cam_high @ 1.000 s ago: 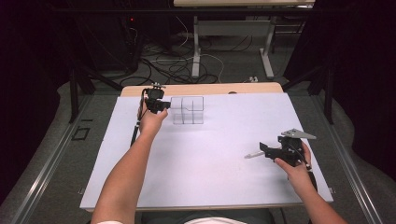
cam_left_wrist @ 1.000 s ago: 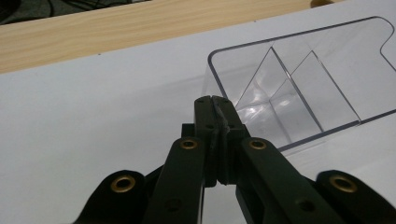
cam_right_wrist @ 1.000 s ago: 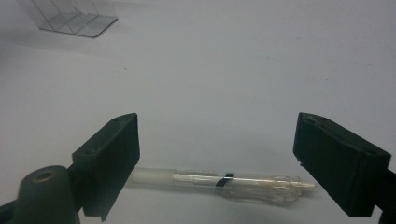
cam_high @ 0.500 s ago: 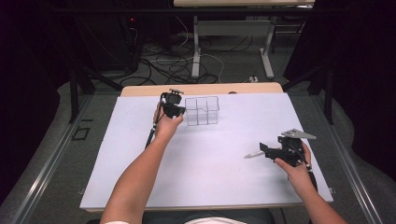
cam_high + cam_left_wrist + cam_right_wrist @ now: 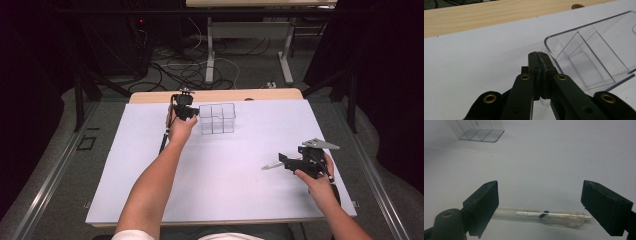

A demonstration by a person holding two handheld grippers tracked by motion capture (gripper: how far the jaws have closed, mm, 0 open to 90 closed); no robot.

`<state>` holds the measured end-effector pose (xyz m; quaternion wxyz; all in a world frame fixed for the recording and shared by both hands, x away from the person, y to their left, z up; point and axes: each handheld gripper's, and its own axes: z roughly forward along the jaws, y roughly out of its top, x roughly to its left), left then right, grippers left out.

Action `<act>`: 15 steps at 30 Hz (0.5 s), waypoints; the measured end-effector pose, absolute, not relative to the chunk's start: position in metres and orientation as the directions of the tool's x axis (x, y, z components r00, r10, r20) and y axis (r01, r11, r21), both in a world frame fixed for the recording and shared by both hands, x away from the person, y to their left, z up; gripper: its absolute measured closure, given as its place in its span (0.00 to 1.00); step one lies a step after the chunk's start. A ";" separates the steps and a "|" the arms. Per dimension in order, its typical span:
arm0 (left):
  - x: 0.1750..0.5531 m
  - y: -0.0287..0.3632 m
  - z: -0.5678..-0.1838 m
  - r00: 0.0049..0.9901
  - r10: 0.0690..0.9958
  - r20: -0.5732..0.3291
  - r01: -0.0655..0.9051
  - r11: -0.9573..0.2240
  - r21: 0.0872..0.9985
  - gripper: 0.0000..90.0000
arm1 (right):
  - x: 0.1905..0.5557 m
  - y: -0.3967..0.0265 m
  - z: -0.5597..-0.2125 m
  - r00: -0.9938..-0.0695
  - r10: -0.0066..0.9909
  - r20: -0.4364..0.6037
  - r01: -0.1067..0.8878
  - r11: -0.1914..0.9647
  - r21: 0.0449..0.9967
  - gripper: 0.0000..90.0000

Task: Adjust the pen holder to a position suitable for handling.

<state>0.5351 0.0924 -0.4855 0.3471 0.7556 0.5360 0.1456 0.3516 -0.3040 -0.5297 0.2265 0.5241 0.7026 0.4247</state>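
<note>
A clear plastic organiser with several compartments (image 5: 217, 118) (image 5: 589, 50) stands at the back of the white table cover (image 5: 225, 180). My left gripper (image 5: 186, 113) (image 5: 539, 53) is at its left side, shut on the organiser's thin clear wall. Near the right edge, my right gripper (image 5: 287, 161) (image 5: 541, 189) hovers low with its jaws wide open. A clear pen (image 5: 541, 215) (image 5: 271, 165) lies flat on the cover between those jaws, crosswise from one to the other. Its frosted end passes behind the left jaw. I cannot tell whether either pad touches it.
A strip of bare wooden tabletop (image 5: 215, 95) (image 5: 474, 17) runs behind the white cover. Beyond the table are dark floor, cables (image 5: 170, 70) and the legs of another desk (image 5: 210, 55). Open cover stretches between the two hands.
My left hand has slid to the right along the back of the table, and the clear organiser has moved right with it. The right gripper and the pen have stayed where they were.
</note>
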 end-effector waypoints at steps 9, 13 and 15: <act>0.544 0.084 -0.485 0.389 0.905 -0.175 0.714 -0.175 0.678 1.00 | 0.351 -0.305 -0.530 -0.340 0.930 0.138 0.549 0.077 0.832 0.16; 0.542 0.081 -0.484 0.388 0.906 -0.167 0.711 -0.179 0.680 1.00 | 0.351 -0.305 -0.530 -0.341 0.930 0.136 0.548 0.079 0.832 0.16; 0.542 0.082 -0.484 0.386 0.907 -0.167 0.715 -0.180 0.675 0.98 | 0.351 -0.305 -0.530 -0.341 0.930 0.136 0.548 0.079 0.832 0.16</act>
